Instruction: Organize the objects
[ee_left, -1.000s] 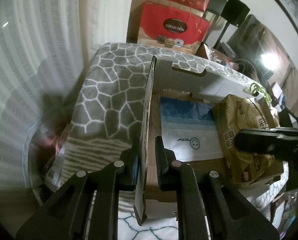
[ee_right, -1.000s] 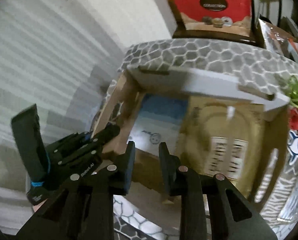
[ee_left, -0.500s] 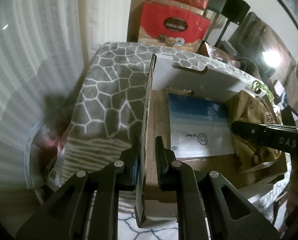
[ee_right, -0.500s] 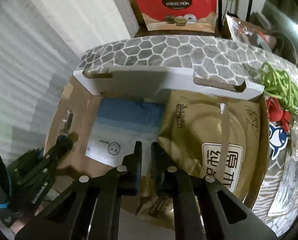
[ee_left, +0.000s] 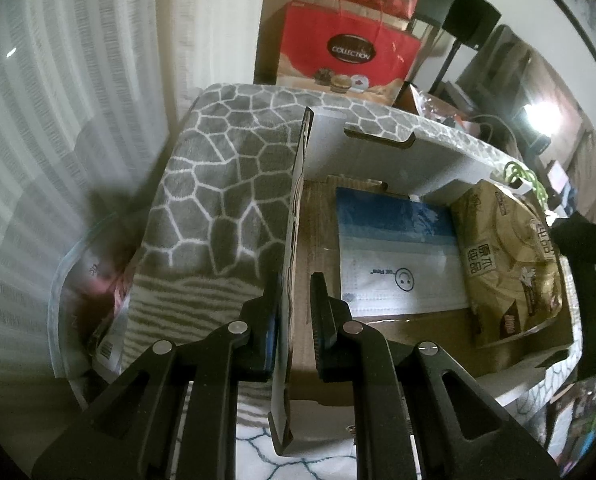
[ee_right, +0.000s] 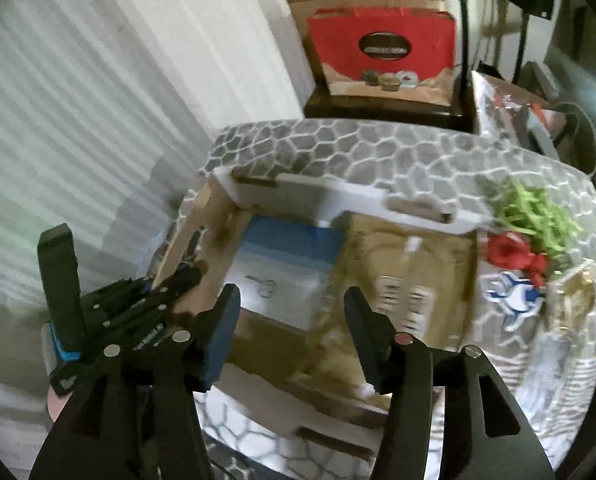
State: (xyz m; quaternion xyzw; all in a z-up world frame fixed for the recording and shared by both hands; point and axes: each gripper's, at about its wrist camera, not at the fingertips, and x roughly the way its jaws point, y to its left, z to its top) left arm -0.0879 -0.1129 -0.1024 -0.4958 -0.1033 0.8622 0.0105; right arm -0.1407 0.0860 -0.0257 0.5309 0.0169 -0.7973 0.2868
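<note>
While left gripper [ee_left: 294, 300] pinches box flap [ee_left: 288, 264], right gripper [ee_right: 292, 320] fingers just spread, empty.

Home: curtains [ee_left: 78, 100]; gift bag [ee_left: 346, 56]; blanket [ee_left: 226, 176]

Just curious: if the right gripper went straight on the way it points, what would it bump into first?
Probably the gold-brown plastic packet lying in the open cardboard box: it shows between the right gripper's open, empty jaws. Depth is hard to judge in this blurred view.
</note>
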